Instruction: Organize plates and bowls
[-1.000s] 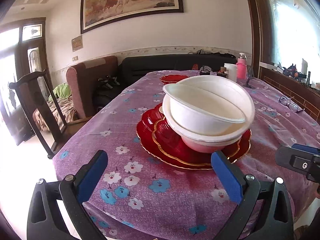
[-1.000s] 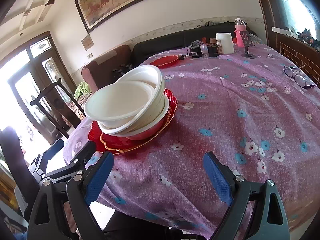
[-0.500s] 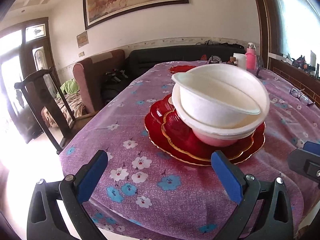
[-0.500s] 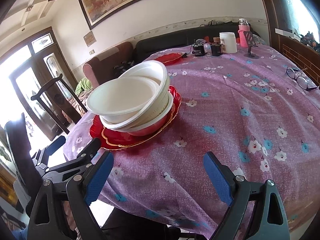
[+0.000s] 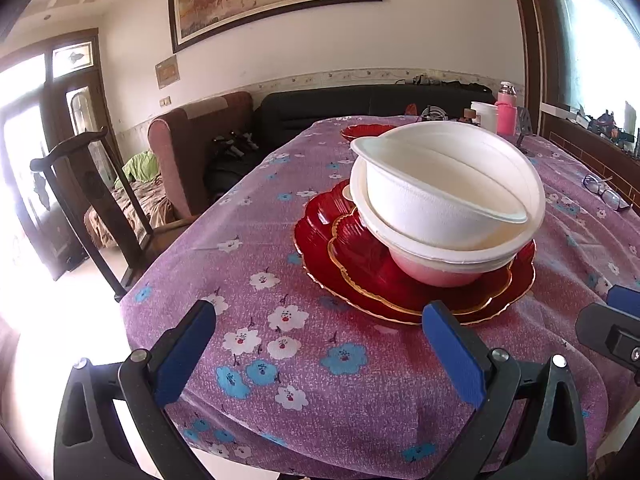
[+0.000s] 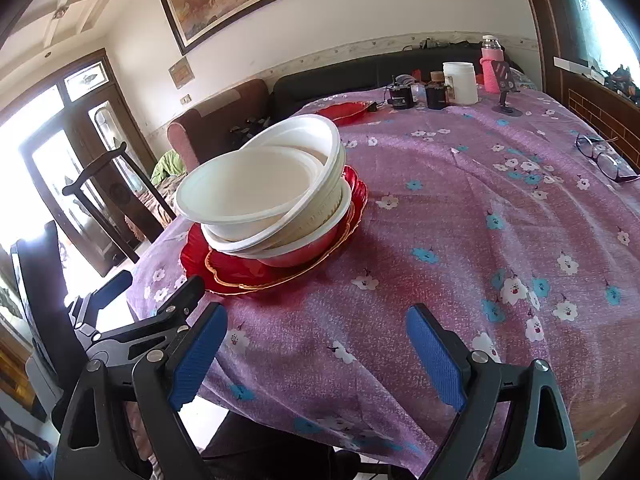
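I am keeping both tongs wide open and empty: the stack of white bowls (image 5: 448, 196) on red plates (image 5: 360, 264) near the table's near edge is sitting closer to my left tongs (image 5: 320, 344) than my right tongs (image 6: 316, 348).

Each tool (image 5: 316, 354) has black frames, silver screws, blue textured pads (image 6: 434, 360).

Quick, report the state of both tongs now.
Left tongs: open, holding nothing.
Right tongs: open, holding nothing.
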A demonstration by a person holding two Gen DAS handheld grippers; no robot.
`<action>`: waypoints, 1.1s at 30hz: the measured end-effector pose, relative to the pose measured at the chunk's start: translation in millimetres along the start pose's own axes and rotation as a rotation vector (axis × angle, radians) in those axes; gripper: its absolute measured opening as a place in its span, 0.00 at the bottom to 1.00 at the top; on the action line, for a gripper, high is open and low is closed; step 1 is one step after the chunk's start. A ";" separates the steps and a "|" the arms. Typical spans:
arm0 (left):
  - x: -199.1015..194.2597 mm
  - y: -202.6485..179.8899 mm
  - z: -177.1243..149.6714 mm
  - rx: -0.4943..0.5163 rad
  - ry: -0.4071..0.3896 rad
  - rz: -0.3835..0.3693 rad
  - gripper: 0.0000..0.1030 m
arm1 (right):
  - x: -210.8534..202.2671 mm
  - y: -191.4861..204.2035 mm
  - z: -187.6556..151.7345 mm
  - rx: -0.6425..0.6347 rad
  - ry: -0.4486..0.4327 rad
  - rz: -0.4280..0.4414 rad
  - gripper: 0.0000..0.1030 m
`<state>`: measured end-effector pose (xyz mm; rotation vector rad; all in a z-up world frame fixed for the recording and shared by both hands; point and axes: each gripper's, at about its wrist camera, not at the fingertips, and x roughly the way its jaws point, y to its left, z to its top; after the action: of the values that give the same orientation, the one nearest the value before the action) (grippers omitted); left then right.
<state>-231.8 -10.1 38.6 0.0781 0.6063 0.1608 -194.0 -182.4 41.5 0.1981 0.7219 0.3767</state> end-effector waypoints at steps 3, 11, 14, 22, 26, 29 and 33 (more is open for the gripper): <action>0.1 1.5 0.1 -0.001 0.001 0.009 1.00 | 1.4 0.8 -0.6 -0.004 0.004 0.001 0.91; -3.2 0.5 -0.9 0.004 0.008 0.015 1.00 | 4.0 2.9 -2.3 -0.008 0.017 0.003 0.91; -1.0 2.8 -1.0 -0.005 0.023 0.002 1.00 | 5.5 1.9 -1.6 -0.004 0.022 0.012 0.91; 12.6 36.6 14.2 -0.053 0.068 0.001 1.00 | 8.7 -26.8 13.1 0.112 0.021 0.080 0.91; 26.5 53.4 25.3 -0.080 0.135 -0.067 1.00 | 18.2 -49.7 31.2 0.148 0.013 0.045 0.70; 38.1 61.2 34.3 -0.108 0.178 -0.134 1.00 | 35.0 -63.1 40.7 0.205 0.059 0.079 0.59; 51.5 57.1 43.4 -0.075 0.205 -0.141 1.00 | 50.4 -62.4 49.9 0.194 0.080 0.090 0.53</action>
<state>-172.5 53.9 52.2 -0.0541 0.8066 0.0552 -109.1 -221.5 28.7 0.4014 0.8306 0.4016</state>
